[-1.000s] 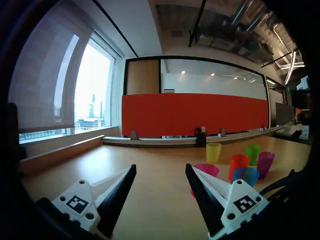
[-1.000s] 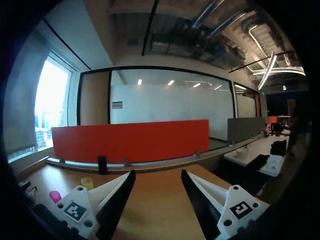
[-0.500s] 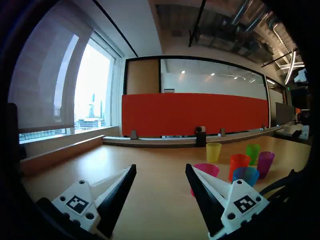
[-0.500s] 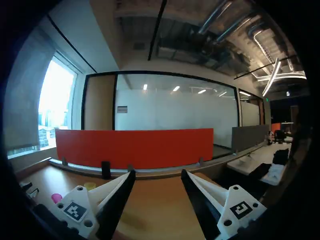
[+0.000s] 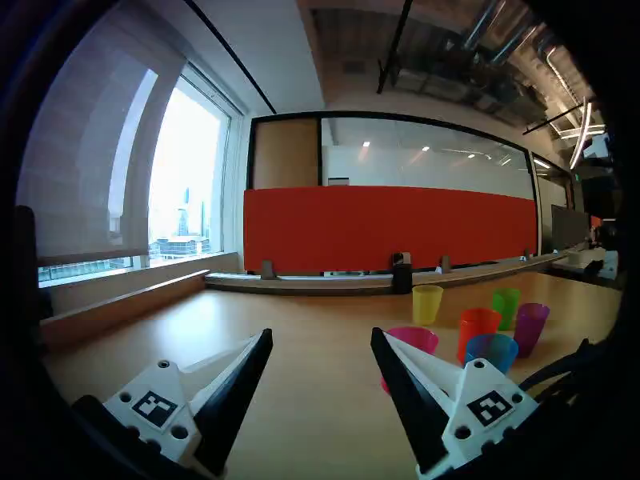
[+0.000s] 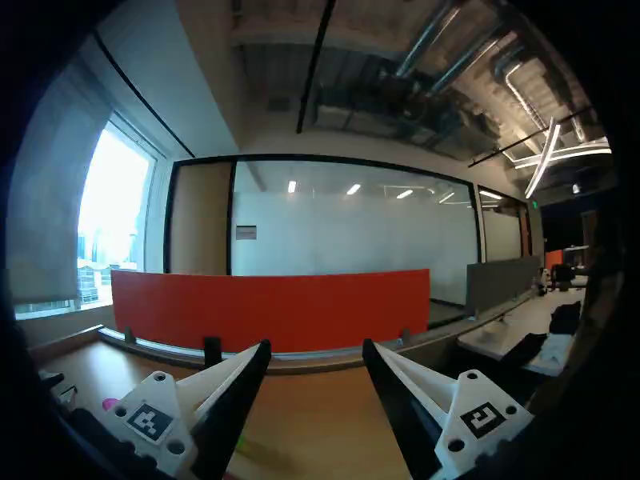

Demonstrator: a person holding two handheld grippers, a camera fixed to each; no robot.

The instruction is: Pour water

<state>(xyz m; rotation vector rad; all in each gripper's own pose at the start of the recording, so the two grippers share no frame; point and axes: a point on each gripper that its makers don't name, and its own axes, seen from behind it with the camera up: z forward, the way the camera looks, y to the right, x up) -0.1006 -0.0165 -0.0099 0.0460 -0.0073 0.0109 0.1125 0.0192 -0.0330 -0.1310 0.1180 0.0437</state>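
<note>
Plastic cups [image 5: 478, 324] cluster at the lower right of your left gripper view, on the worktop [image 5: 320, 312]; your left gripper [image 5: 321, 332] is empty, jaws apart. In your right gripper view, your right gripper [image 6: 316, 344] is also empty, jaws apart.

Right gripper [image 6: 315, 347], jaws apart, faces orange divider [image 6: 272, 308].

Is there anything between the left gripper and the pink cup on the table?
Nothing visible does. The pink cup stands just past the open left gripper, slightly to its right; the orange cup and blue cup stand off to the side.
</note>
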